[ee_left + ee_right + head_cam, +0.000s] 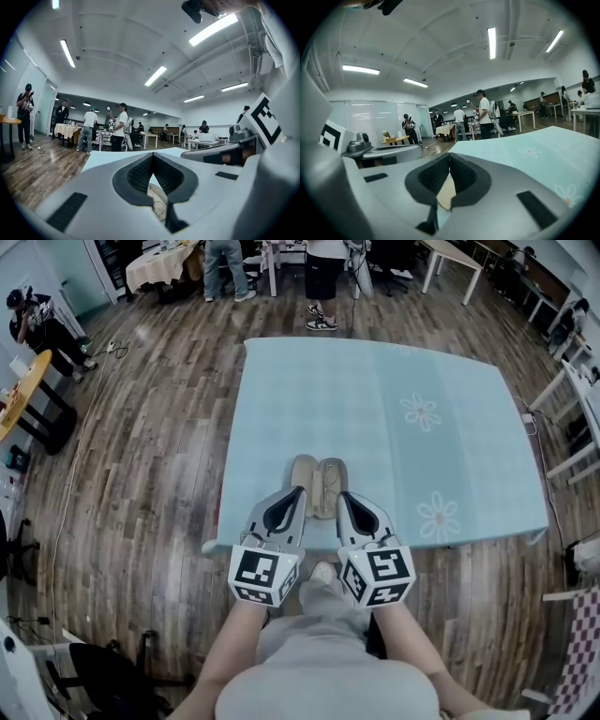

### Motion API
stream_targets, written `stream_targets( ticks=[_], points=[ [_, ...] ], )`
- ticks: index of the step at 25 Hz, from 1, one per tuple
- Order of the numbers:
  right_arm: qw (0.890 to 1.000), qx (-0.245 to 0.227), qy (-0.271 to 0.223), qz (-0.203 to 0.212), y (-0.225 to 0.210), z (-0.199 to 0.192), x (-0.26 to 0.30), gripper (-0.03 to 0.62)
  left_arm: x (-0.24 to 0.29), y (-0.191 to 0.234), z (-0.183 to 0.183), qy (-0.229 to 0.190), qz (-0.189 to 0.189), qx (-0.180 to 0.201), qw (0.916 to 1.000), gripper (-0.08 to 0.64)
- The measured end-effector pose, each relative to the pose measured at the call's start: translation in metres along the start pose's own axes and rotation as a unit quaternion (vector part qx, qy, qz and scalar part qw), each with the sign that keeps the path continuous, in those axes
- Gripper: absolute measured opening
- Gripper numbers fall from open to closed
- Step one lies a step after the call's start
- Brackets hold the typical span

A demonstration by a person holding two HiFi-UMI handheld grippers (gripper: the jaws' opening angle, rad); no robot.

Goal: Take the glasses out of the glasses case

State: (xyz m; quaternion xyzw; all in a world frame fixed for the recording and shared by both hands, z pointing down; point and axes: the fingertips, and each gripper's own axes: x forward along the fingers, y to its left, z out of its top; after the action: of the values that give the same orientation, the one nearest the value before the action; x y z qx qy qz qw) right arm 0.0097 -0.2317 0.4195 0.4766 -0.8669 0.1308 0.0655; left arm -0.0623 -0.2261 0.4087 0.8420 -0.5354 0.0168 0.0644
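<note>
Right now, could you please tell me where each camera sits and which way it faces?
Head view: on the person's head, facing steeply down at the table and glasses case; shows left gripper, right gripper, forearms, lap.
Left gripper view: on the left gripper, facing along its closed jaws, roughly level across the table; right gripper at its right edge.
Right gripper view: on the right gripper, same heading, jaws closed; left gripper at its left edge.
Shared: both gripper views show the glasses case below their tips.

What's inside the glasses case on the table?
The case lies open, showing two beige halves. Glasses can't be made out; the left gripper and right gripper cover its near end.
</note>
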Motion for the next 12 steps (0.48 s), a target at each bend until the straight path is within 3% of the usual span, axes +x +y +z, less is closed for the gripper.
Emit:
stream_targets(
  ticks=[4,9,12],
  points=[
    [1.000,0.004,0.021,0.003,-0.015,-0.002,0.021,0.009,0.025,0.009,-0.010,0.025,0.007,-0.001,0.9997,0.006],
    [0.998,0.012,0.056,0.004,-0.037,-0.009,0.047,0.009,0.058,0.021,-0.018,0.050,0.012,-0.053,0.9972,0.006],
    [0.997,0.018,0.077,0.011,-0.045,-0.018,0.062,0.010,0.071,0.026,-0.026,0.070,0.008,-0.054,0.9960,0.008]
  ],
)
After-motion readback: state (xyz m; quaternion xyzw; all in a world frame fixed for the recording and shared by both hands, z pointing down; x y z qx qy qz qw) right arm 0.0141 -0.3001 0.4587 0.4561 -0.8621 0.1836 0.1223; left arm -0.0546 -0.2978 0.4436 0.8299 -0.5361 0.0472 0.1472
